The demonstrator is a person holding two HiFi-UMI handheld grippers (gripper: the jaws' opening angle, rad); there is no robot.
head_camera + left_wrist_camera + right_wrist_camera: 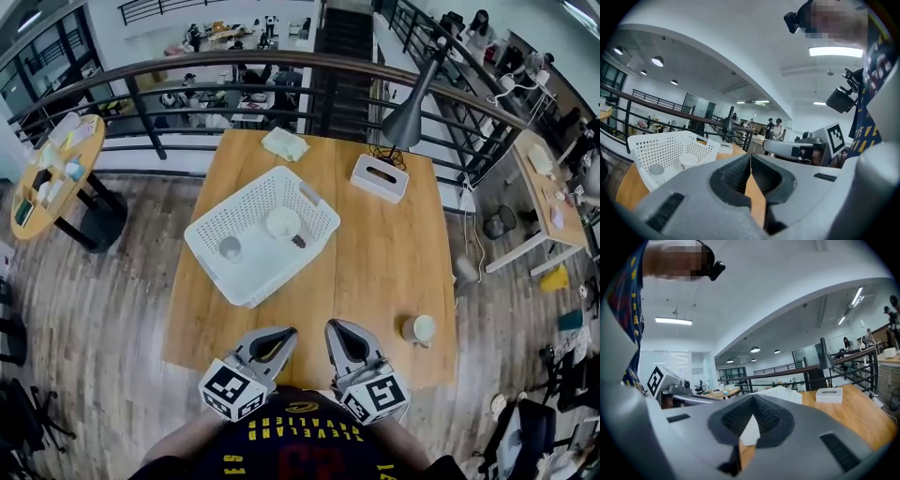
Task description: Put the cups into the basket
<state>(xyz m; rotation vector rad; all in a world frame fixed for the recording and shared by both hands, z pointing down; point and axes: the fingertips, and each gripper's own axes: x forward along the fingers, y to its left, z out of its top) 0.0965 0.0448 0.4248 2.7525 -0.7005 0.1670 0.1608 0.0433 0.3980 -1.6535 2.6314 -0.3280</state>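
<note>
Desk (375,253): wooden, rectangular, seen from above.

Basket (234,208): white, perforated, set at an angle on the left half of the desk, between the centre and the left edge.
- Left cup (230,248) stands upright inside, toward the basket's near-left side.
- Right cup (283,222) stands upright inside, near the middle, apart from the left cup.
- A small dark item (298,241) lies just beside the right cup; I cannot tell what it is.
- The left gripper view shows the same basket (670,147) with both cups on its floor.

Loose cup (419,329): on the bare desk near the near-right corner, close to the right edge, well apart from the basket.

Left gripper (281,336): over the near edge, left of centre, pointing toward the far edge. In its own view (750,157) the jaws are closed tip to tip with nothing between them.

Right gripper (336,330): just beside the left one at the near edge, with a gap between them. In its own view (752,401) the jaws meet at the tips and hold nothing. It is well apart from the loose cup.

Other items: a tissue box (380,176) and a lamp (411,108) toward the far-right corner, and a cloth (284,143) at the far edge.
</note>
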